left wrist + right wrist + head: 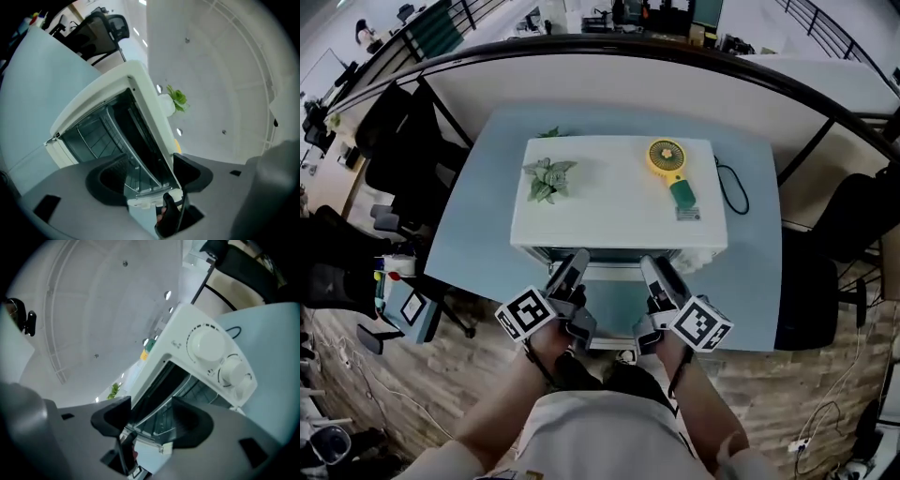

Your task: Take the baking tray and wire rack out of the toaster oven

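Open oven on desk: rack inside, lying crosswise straight ahead of left gripper and right gripper, both spread, empty, equally near; tray not made out.

The pale blue surface carries the white toaster oven at its middle, with a black cable looped just beside the oven's right side.
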A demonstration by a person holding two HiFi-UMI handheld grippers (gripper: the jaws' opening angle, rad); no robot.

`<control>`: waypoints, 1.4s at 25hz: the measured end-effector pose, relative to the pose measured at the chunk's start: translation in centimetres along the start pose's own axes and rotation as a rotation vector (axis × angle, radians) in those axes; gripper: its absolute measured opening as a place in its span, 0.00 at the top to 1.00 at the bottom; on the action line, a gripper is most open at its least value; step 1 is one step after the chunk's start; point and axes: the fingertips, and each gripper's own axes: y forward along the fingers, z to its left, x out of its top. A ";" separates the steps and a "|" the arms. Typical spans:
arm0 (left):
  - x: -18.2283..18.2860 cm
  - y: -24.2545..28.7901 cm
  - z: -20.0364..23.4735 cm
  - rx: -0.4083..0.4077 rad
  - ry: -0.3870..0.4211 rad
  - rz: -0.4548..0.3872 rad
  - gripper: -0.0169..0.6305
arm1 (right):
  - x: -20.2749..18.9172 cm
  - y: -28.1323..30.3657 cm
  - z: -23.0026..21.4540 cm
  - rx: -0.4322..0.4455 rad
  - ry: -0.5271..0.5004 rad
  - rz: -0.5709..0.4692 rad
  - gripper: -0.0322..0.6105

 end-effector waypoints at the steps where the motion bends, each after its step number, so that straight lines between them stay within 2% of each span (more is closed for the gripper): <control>1: 0.1 0.2 0.1 -0.013 -0.012 -0.019 0.52 | -0.2 0.6 -0.4 0.005 0.014 0.009 0.54; 4: -0.3 0.2 0.8 -0.034 -0.072 -0.057 0.49 | -0.8 2.4 -1.2 0.028 0.057 0.024 0.54; 7: -0.7 0.2 2.6 -0.005 -0.036 -0.058 0.49 | -1.1 3.1 -1.4 0.081 0.071 0.011 0.52; 8: -0.6 0.4 3.0 -0.007 -0.031 -0.062 0.49 | -1.5 3.2 -1.9 0.073 0.078 0.017 0.55; 11: -0.1 1.1 3.4 -0.025 -0.055 -0.088 0.49 | -2.1 3.8 -3.1 0.052 0.105 0.015 0.55; 15: 1.0 2.3 4.5 -0.042 -0.147 -0.128 0.51 | -0.9 4.9 -3.5 0.056 0.146 -0.059 0.55; 18: 2.3 3.2 5.0 -0.079 -0.108 -0.156 0.52 | -0.5 5.5 -5.2 -0.021 0.181 -0.092 0.55; 22: 2.9 4.5 6.2 -0.096 -0.170 -0.182 0.52 | 0.6 6.7 -6.8 -0.042 0.198 -0.148 0.56; 25: 3.8 5.7 6.9 -0.103 -0.156 -0.182 0.52 | 1.6 7.7 -7.0 -0.007 0.225 -0.195 0.58; 27: 4.7 6.4 7.2 -0.114 -0.122 -0.181 0.56 | 2.1 8.4 -6.7 0.039 0.234 -0.229 0.67; 31: 5.2 7.6 7.4 -0.148 -0.152 -0.195 0.59 | 2.4 9.1 -7.5 0.023 0.250 -0.268 0.68; 35: 5.3 7.9 7.7 -0.151 -0.186 -0.217 0.72 | 2.6 9.2 -7.7 0.037 0.287 -0.303 0.71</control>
